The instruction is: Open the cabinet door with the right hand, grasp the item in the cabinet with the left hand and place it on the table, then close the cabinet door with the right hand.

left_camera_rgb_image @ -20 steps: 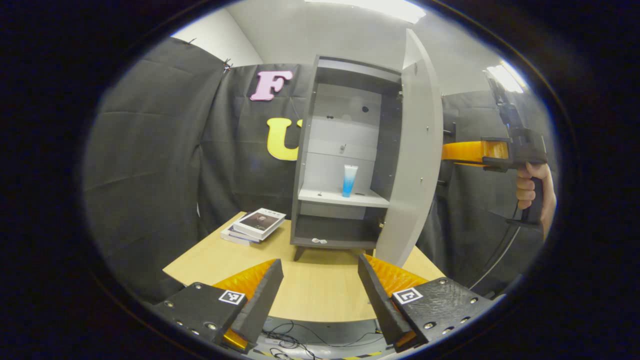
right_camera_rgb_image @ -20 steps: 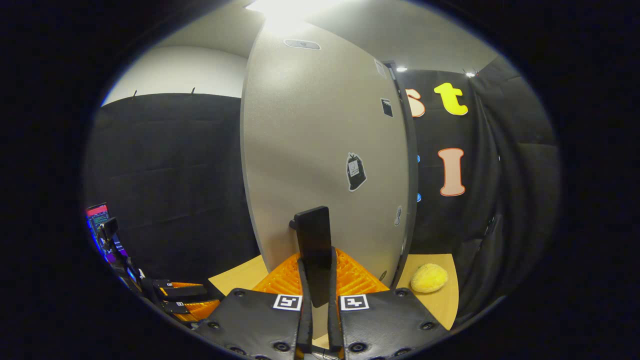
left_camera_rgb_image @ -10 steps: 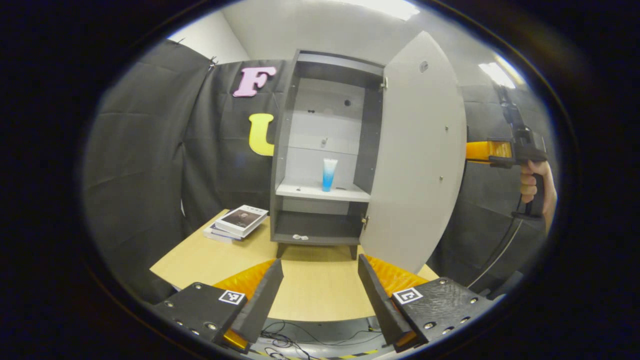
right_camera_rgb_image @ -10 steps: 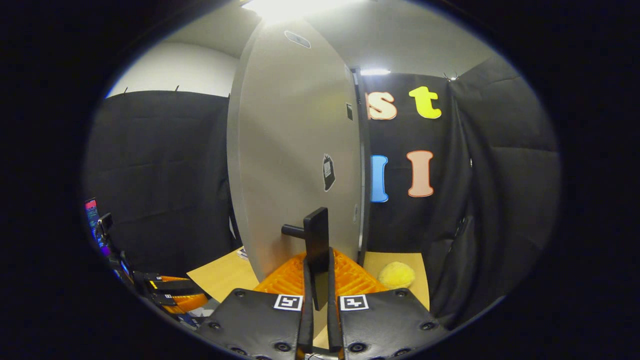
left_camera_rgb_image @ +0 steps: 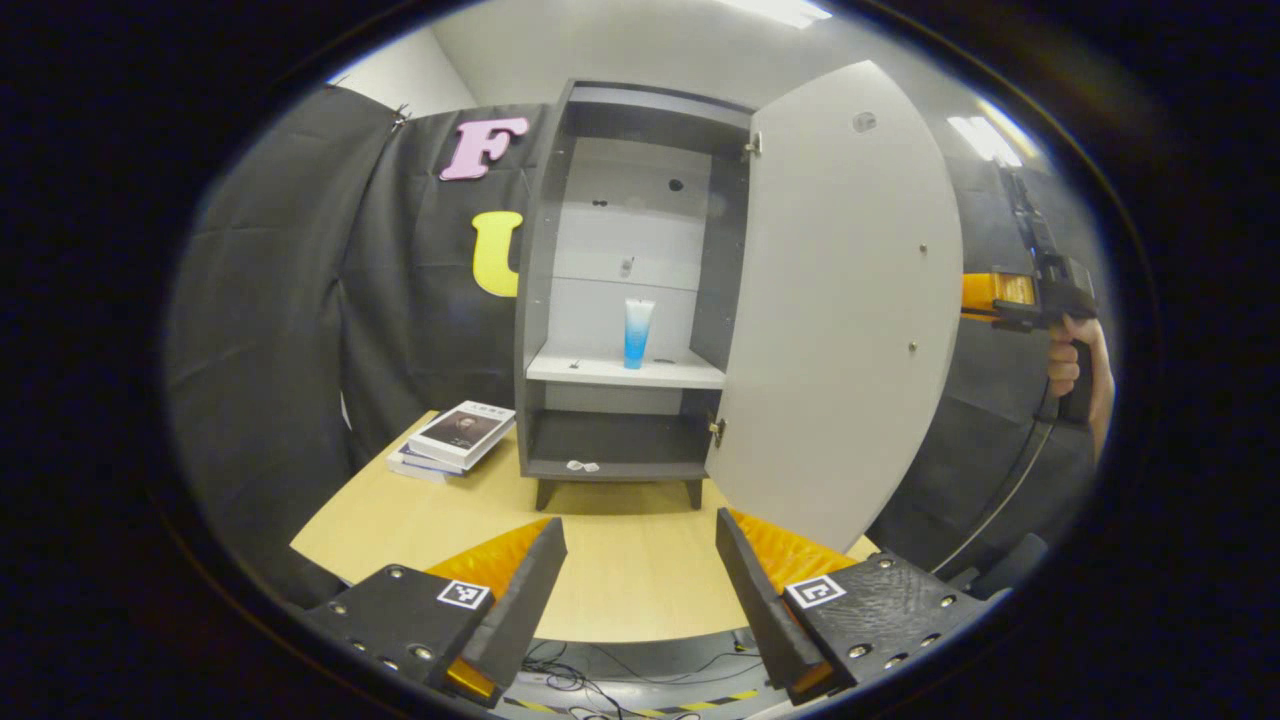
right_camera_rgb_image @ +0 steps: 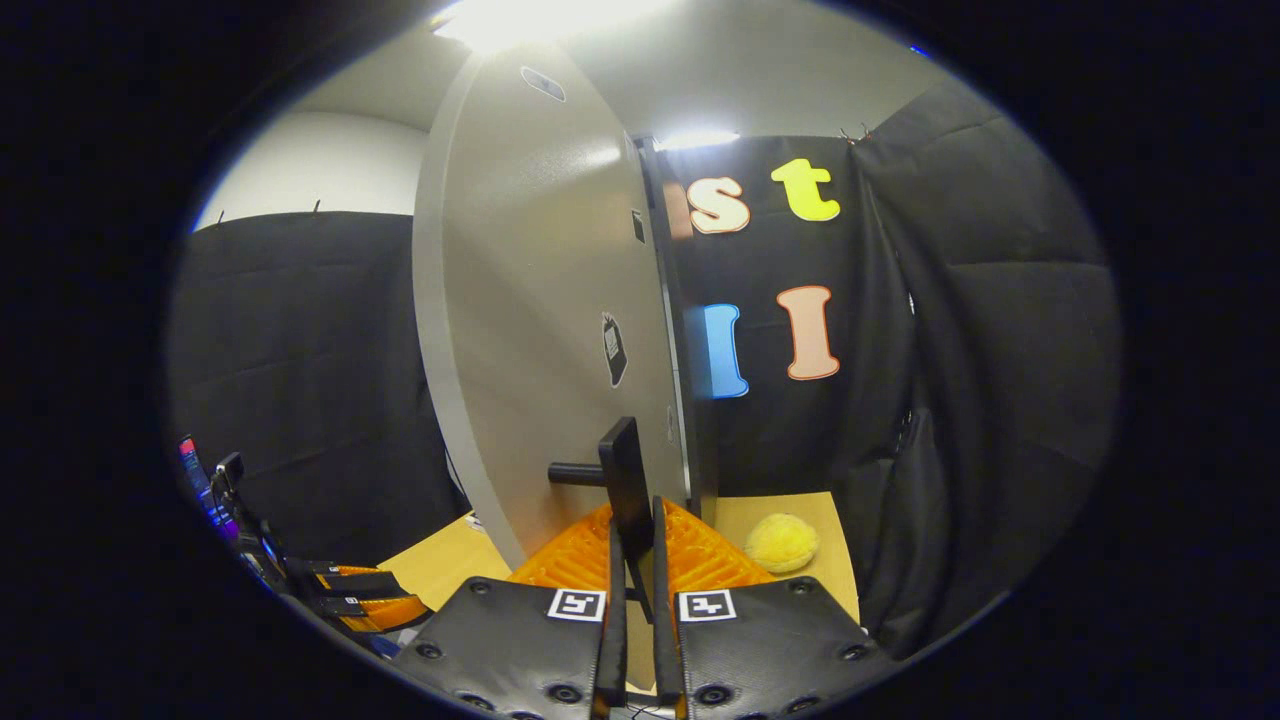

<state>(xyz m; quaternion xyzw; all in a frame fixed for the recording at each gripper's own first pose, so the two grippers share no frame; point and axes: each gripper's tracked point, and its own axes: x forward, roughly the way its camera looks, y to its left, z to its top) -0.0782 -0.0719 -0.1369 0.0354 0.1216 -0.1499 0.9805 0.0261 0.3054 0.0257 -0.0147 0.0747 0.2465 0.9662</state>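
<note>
A grey cabinet [left_camera_rgb_image: 548, 300] stands on the wooden table [left_camera_rgb_image: 620, 570]. Its pale door [left_camera_rgb_image: 840, 310] is swung wide to the right. On the middle shelf a blue and white tube [left_camera_rgb_image: 637, 333] stands upright. My left gripper [left_camera_rgb_image: 640, 570] hangs open over the table's near edge, well short of the cabinet. In the right gripper view my right gripper [right_camera_rgb_image: 632, 560] is shut on the dark door handle [right_camera_rgb_image: 625, 485] at the outer face of the door [right_camera_rgb_image: 540, 320]. A hand [left_camera_rgb_image: 1075, 365] holds that gripper behind the door's edge in the left gripper view.
A short stack of books [left_camera_rgb_image: 452, 440] lies on the table left of the cabinet. Something small and white [left_camera_rgb_image: 581, 466] rests on the bottom shelf. A yellow round thing [right_camera_rgb_image: 782, 541] sits on the table beyond the door. The left gripper [right_camera_rgb_image: 345, 595] shows low left in the right gripper view.
The door has swung farther open, pulled by my right gripper on its handle. The cabinet's inside shows more fully. My left gripper stays open.
</note>
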